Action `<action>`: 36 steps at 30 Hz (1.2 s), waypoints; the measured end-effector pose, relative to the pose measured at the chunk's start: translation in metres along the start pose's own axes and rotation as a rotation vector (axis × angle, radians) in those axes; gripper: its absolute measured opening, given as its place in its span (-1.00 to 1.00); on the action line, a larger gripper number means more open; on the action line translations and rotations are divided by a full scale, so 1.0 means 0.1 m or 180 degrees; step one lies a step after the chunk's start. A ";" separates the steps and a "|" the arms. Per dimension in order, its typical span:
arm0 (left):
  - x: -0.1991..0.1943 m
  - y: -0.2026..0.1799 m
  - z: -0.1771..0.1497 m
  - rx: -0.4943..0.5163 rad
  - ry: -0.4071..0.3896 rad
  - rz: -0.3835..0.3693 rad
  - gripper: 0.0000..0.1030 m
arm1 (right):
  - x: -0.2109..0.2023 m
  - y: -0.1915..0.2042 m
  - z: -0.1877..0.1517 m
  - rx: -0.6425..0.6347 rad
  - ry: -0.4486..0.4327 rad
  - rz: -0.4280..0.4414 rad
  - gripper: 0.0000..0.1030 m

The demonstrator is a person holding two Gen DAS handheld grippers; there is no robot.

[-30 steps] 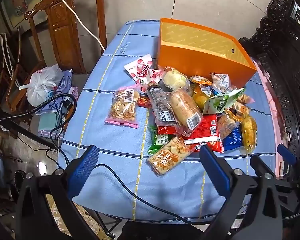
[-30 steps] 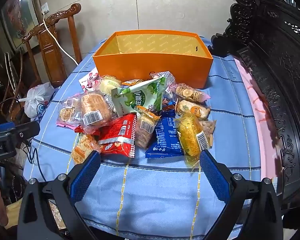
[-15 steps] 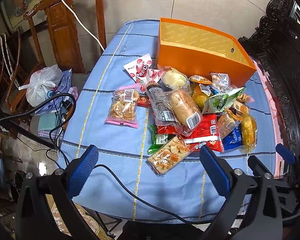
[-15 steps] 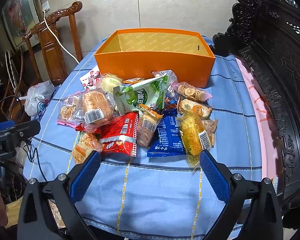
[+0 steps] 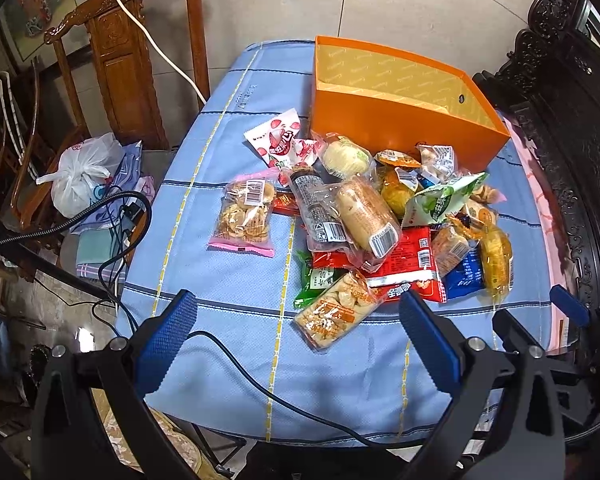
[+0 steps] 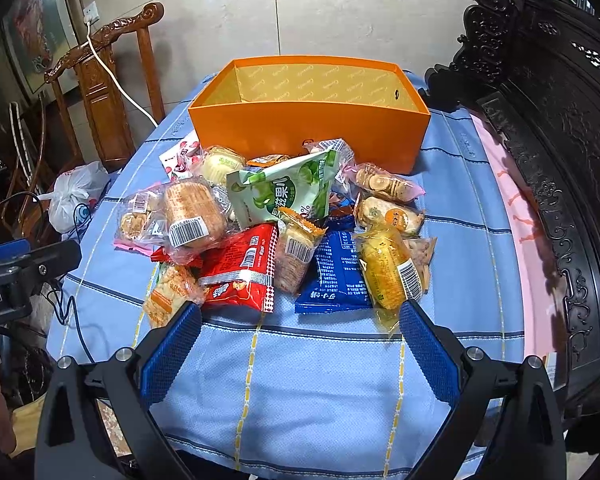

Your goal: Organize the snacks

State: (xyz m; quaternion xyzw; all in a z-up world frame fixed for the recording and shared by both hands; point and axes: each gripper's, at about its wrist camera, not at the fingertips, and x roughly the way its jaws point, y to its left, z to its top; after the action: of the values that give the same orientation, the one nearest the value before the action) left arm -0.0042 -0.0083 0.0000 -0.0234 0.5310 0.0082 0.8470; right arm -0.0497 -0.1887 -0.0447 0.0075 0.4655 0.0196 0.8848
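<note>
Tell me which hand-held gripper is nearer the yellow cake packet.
Right. The right hand-held gripper has one finger just short of the yellow cake packet. The left hand-held gripper sits farther left, facing the orange cracker packet.

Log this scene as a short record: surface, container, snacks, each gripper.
surface: blue cloth with stripes
container: orange box, open top, no snacks visible inside
snacks: loose pile in front of the box; red packet, blue packet, green pouch
left gripper: open, holding nothing
right gripper: open, holding nothing
</note>
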 end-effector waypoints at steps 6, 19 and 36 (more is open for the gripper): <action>0.00 0.00 0.00 -0.0001 -0.0001 0.0000 0.92 | 0.01 0.00 -0.01 -0.0003 -0.0001 0.0005 0.93; 0.00 -0.01 -0.01 0.0002 0.0000 -0.0003 0.92 | 0.02 -0.01 -0.01 -0.0004 0.0007 0.0007 0.93; 0.00 -0.08 -0.08 -0.0050 -0.0028 0.0033 0.92 | 0.04 -0.11 -0.06 -0.0075 0.0032 0.0055 0.93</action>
State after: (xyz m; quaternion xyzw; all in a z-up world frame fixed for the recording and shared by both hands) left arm -0.0113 -0.0163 -0.0029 -0.0273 0.5273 0.0169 0.8491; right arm -0.0520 -0.1991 -0.0516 0.0010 0.4696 0.0327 0.8823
